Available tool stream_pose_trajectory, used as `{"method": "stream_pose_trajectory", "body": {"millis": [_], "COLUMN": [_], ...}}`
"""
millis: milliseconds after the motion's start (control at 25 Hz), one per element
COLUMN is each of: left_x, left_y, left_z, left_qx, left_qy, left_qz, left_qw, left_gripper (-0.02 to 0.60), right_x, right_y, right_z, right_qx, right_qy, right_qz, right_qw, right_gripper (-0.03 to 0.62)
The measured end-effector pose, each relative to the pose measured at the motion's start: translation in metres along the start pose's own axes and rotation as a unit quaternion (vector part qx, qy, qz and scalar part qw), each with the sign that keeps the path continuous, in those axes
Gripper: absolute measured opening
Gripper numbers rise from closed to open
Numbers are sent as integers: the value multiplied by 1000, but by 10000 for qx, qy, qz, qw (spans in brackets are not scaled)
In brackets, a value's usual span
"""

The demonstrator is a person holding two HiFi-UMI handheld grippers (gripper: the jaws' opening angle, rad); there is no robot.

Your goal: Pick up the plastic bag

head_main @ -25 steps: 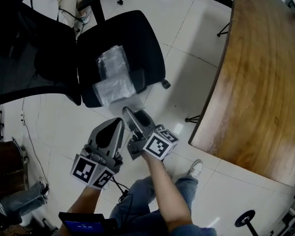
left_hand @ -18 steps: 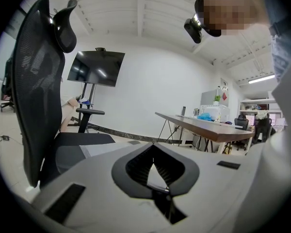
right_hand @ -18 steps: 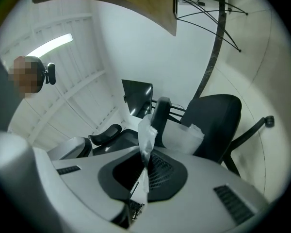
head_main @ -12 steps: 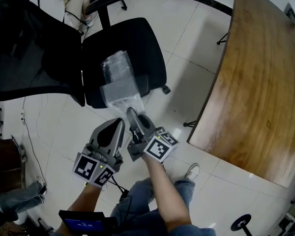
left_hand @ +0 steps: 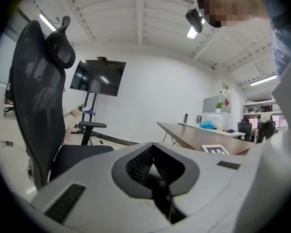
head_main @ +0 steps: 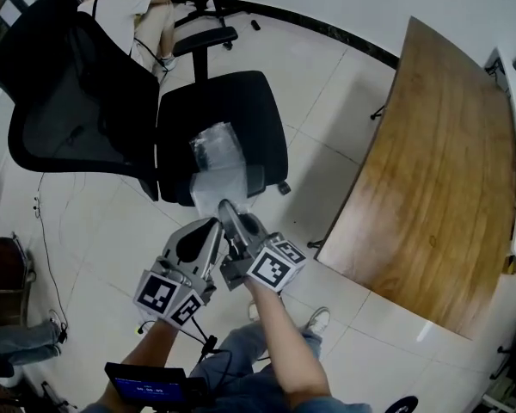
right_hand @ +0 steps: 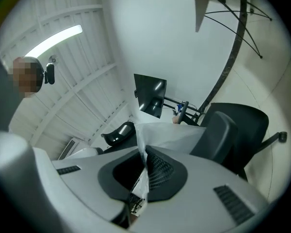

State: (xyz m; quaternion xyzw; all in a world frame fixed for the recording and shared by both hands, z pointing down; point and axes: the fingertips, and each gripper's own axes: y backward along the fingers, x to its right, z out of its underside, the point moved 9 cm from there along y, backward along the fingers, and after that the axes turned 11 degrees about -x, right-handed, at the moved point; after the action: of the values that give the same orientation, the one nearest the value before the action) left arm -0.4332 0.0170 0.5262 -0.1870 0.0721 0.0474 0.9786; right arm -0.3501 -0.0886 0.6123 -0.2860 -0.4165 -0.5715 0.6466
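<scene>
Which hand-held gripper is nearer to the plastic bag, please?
Right. The right hand-held gripper clamps the near edge of the plastic bag; the left hand-held gripper sits beside it, off the bag.

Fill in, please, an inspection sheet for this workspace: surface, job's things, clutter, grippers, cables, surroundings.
Surface: black chair seat, bare around the bag.
Job's things: plastic bag, clear and crumpled, over the seat's front; whether it touches the seat cannot be told.
Clutter: nothing seen.
Grippers: right gripper shut on the bag's near edge; left gripper shut, empty, beside it.
Cables: thin cable on the floor, at the head view's left.
Surroundings: tiled floor, wooden table at right, seated person beyond the seat.
</scene>
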Motion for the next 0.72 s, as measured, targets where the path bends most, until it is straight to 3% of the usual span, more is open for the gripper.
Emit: {"method": "stream_pose_trajectory", "body": {"millis": [440,720], "left_x": [11,17], "left_y": [25,61], "left_z": [-54,-110], "left_qx": [490,829], "left_qy": [126,121], "left_qz": [-39,138], "left_qw": [9987,9964], "left_gripper": [14,14], "right_x": [-72,-145], "right_y": [-13,-27], "right_z": [-67,-107], "right_qx": [-410,-877], "right_qy": [733,1309], "right_qz": [-121,-106], "right_qw": [9964,9875], "right_gripper": [9,9]}}
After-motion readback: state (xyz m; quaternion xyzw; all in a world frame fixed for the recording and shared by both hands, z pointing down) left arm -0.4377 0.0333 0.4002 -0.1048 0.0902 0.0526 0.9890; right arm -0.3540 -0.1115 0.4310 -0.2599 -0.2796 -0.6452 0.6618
